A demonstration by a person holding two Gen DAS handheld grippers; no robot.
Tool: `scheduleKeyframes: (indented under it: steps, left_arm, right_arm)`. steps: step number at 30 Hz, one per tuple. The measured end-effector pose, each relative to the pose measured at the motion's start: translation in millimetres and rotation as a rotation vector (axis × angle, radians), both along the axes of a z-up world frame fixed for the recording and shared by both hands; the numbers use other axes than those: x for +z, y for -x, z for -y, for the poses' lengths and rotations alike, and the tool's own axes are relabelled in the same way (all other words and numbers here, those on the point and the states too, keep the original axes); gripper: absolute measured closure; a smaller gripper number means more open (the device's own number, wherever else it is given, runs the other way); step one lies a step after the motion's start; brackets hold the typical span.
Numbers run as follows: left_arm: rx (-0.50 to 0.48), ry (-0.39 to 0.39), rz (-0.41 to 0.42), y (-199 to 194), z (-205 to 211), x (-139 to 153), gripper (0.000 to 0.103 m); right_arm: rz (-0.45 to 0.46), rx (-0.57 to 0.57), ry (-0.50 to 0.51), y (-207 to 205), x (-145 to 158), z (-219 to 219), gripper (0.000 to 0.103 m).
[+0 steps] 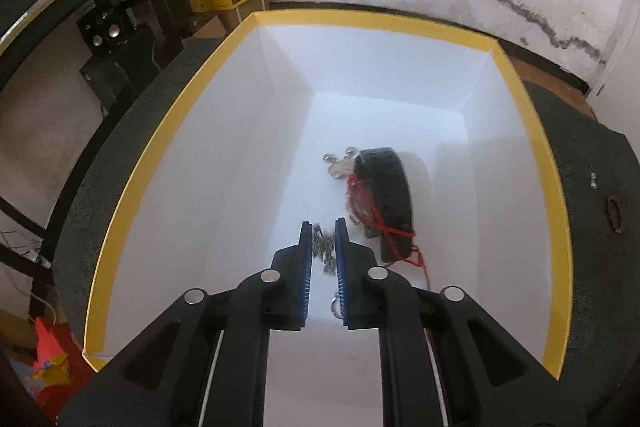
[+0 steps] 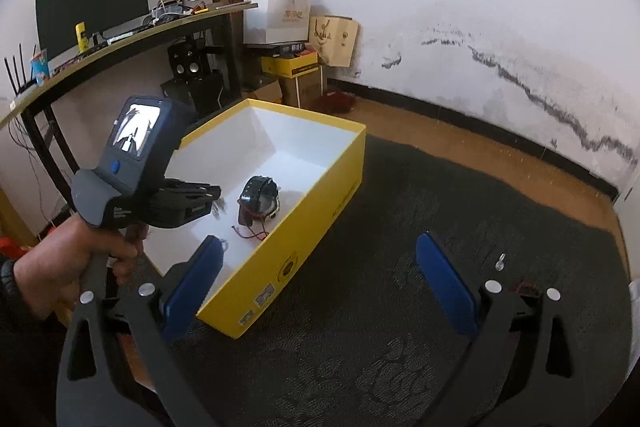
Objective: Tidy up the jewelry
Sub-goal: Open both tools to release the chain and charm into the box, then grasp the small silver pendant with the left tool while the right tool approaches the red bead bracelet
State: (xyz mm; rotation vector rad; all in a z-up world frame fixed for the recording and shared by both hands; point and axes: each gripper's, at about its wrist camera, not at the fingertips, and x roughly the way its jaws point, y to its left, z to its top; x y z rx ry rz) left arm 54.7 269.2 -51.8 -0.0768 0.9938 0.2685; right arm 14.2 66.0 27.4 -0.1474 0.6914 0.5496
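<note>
A yellow box [image 1: 360, 19] with a white inside stands on a dark carpet [image 2: 400, 207]. On its floor lie a black bracelet [image 1: 386, 195], a red cord [image 1: 384, 229] tangled across it, and a silver piece with round beads [image 1: 340, 163]. My left gripper [image 1: 323, 227] reaches down into the box, left of the bracelet, nearly closed with a bunched silver chain [image 1: 325, 251] between its blue pads. The right wrist view shows that gripper [image 2: 218, 197] in a hand, chain dangling. My right gripper [image 2: 320, 241] hangs wide open over the carpet, right of the box [image 2: 312, 247], holding nothing.
On the carpet right of the box lie a small silver item [image 2: 500, 261] and a dark red ring [image 1: 614, 215]. A desk [image 2: 120, 39] with a monitor, speakers and stacked cartons [image 2: 292, 67] stands behind the box at the left. A stained white wall runs behind.
</note>
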Motion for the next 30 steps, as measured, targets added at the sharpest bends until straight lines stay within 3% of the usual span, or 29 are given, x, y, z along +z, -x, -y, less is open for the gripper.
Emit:
scheduleKeyframes:
  steps: [1,2,4,6,11,17,25,30]
  left_arm:
    - [-0.001,-0.002,0.0,0.5,1.0,0.1,0.079]
    - [0.007,-0.007,0.005,1.9,1.3,0.9,0.051]
    - [0.023,-0.015,0.061,8.5,4.1,10.7,0.013]
    - [0.025,-0.016,0.109,16.3,8.4,18.5,0.011]
    - [0.03,0.04,0.081,22.4,13.8,18.9,0.011]
    - [0.009,0.022,0.162,43.5,42.2,48.8,0.01]
    - [-0.119,0.071,0.327,58.4,126.0,86.8,0.009]
    - [-0.236,0.088,0.343,41.4,203.0,78.1,0.009]
  right_arm:
    - [-0.004,0.002,-0.001,0.0,-0.9,0.6,0.009]
    - [-0.003,0.003,0.0,0.8,-1.4,0.9,0.009]
    - [0.003,0.006,0.004,3.8,-1.9,2.3,0.008]
    - [0.009,0.008,0.009,6.5,-1.5,4.8,0.008]
    - [0.029,-0.034,-0.013,8.7,7.2,24.8,0.008]
    - [0.089,-0.133,-0.009,19.4,13.5,62.6,0.008]
    - [0.094,-0.34,0.019,26.2,1.8,150.8,0.008]
    - [0.08,-0.467,0.033,29.8,-10.0,210.1,0.008]
